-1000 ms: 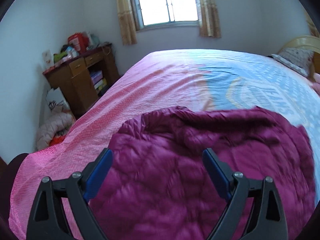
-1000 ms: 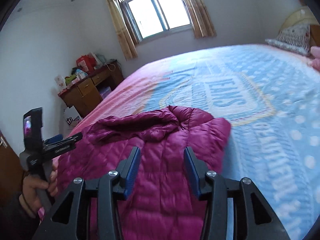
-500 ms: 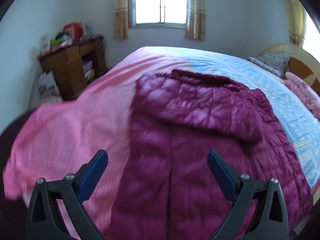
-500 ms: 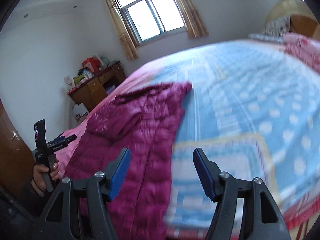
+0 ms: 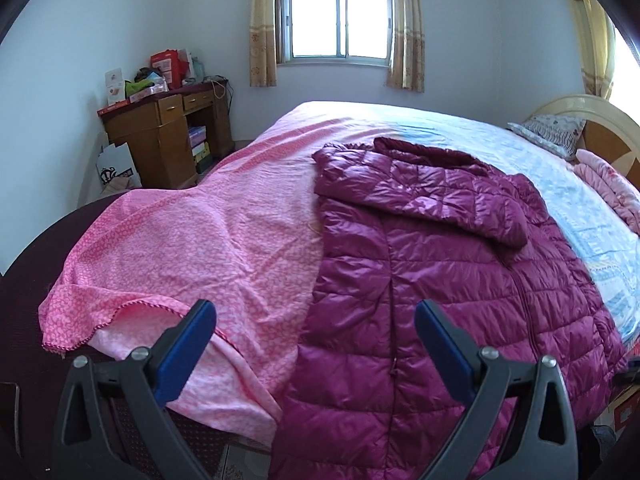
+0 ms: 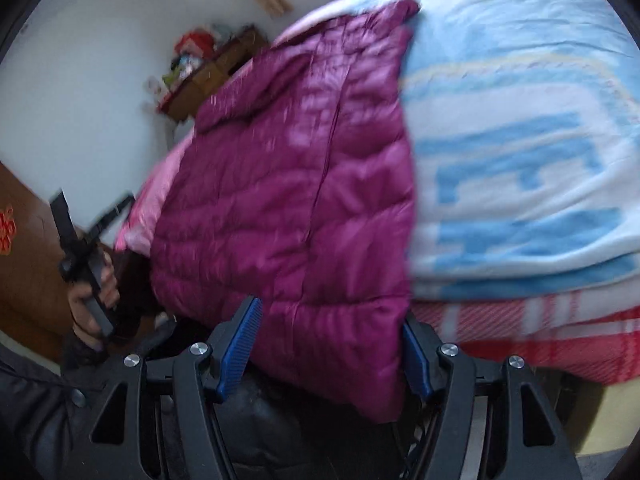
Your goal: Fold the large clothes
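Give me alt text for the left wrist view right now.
A magenta quilted puffer jacket lies spread on the bed, its hem hanging over the near edge. The left gripper hovers open above that hem and a pink sheet; wooden desk and window behind.

jacket [image 6: 288,184] hem: cut off behind right gripper [image 6: 332,356]
desk [image 6: 208,76] clutter: blurred
bed [image 5: 600,220] right side: cropped
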The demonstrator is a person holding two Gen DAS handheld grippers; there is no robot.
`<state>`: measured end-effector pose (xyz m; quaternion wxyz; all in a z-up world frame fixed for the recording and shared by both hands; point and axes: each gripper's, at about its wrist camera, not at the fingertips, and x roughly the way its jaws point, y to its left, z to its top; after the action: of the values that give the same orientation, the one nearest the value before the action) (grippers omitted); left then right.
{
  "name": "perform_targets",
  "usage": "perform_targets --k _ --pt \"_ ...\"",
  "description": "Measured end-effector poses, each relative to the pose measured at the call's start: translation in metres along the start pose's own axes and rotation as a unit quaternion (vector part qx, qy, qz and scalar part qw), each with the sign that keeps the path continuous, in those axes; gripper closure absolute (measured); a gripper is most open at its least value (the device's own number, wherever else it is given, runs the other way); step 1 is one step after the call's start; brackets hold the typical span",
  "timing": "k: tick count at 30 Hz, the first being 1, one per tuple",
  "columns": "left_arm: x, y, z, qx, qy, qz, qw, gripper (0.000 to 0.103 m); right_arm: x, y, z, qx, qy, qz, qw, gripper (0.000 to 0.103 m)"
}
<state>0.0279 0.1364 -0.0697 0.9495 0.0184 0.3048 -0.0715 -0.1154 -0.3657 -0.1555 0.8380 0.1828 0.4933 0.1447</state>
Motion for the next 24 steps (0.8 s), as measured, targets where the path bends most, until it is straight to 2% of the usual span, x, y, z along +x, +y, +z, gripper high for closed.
perform_targets --k 3,4,5,8,12,15,19,24 --pt "0.001 0.006 0.002 -0.003 -0.002 0.000 1.0000 0.001 0.011 0.003 -0.002 -0.004 0.007 0.002 1.000 0.040" --pt "0.002 0.008 0.004 -0.005 -0.001 0.000 1.0000 0.001 0.015 0.003 -0.001 0.002 0.012 0.013 1.000 0.057" --pt "0.002 0.011 0.004 -0.007 -0.002 0.002 1.0000 0.001 0.016 0.003 0.000 0.007 0.019 0.023 1.000 0.067" --pt "-0.002 0.023 0.005 -0.014 -0.009 0.008 0.9998 0.001 0.012 0.005 0.004 0.016 0.016 0.062 0.998 0.079" --pt "-0.007 0.044 0.010 -0.023 -0.021 0.023 0.9992 0.001 -0.014 0.015 0.031 0.037 -0.025 0.154 0.987 0.081" --pt "-0.007 0.061 0.017 -0.039 -0.023 0.038 0.9982 0.001 -0.029 0.023 0.067 0.040 -0.064 0.195 0.978 0.081" --pt "-0.010 0.080 0.021 -0.059 -0.029 0.037 0.9971 0.001 -0.033 0.023 0.117 0.046 -0.106 0.181 0.977 0.081" --pt "-0.005 0.098 0.015 -0.076 -0.017 0.040 0.9962 0.001 -0.010 0.000 0.180 0.111 -0.140 0.153 0.972 0.081"
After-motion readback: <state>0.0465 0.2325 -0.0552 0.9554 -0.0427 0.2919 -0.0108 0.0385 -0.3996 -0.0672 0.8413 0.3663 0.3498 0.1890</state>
